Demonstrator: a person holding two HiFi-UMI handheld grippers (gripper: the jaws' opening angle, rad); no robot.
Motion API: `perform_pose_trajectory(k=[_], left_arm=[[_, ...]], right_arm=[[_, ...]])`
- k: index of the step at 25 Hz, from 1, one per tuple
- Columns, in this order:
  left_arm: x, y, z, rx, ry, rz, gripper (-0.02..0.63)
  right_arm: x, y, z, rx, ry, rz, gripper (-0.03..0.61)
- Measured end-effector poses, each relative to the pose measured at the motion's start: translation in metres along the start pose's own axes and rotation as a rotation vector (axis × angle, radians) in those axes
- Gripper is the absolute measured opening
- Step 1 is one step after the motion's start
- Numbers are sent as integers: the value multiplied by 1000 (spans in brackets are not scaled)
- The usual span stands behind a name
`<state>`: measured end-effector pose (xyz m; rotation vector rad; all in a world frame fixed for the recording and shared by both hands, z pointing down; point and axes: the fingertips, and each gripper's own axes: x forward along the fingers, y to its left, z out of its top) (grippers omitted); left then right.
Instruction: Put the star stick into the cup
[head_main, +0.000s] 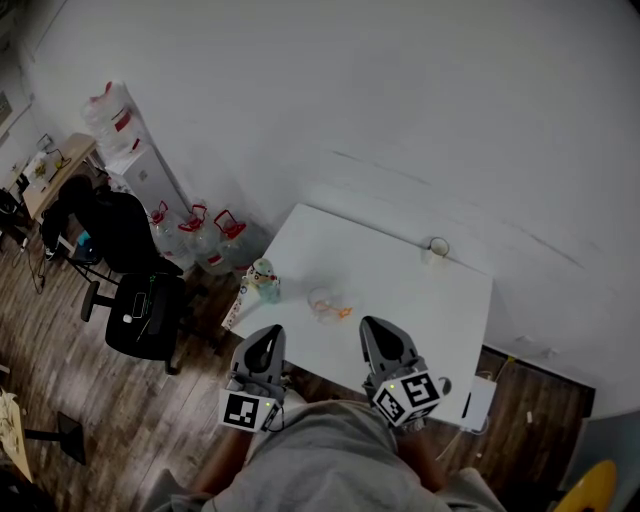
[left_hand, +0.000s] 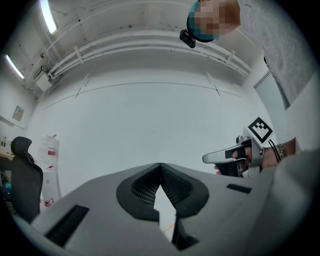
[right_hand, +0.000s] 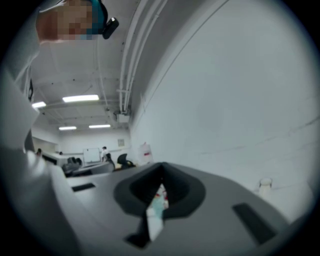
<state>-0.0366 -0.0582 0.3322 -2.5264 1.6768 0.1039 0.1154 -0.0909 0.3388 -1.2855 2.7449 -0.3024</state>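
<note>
On table (head_main: 430, 300): clear round cup (head_main: 322, 302)

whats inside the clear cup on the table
The clear cup looks empty through its see-through wall. The orange star stick lies on the white table just beside it. Whether the stick's tip pokes into the cup is too small to tell.

**Office-Style Workroom**

Set up as an open office or lab room. Furnished with black swivel office chairs (head_main: 140, 310), a light wooden desk (head_main: 55, 170) and a plain white square counter (head_main: 440, 300). Stocked with a white water dispenser (head_main: 140, 170) and clear red-handled water jugs (head_main: 205, 235). Floored in dark wood planks (head_main: 60, 400); lit by long fluorescent ceiling strips (right_hand: 80, 98).
</note>
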Motion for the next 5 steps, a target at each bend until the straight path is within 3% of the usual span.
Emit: perform_pose_trajectory(k=[5], left_arm=[[6,0,7,-13,-14,0,29]], right_arm=[[3,-4,1,1,7,-5,34]])
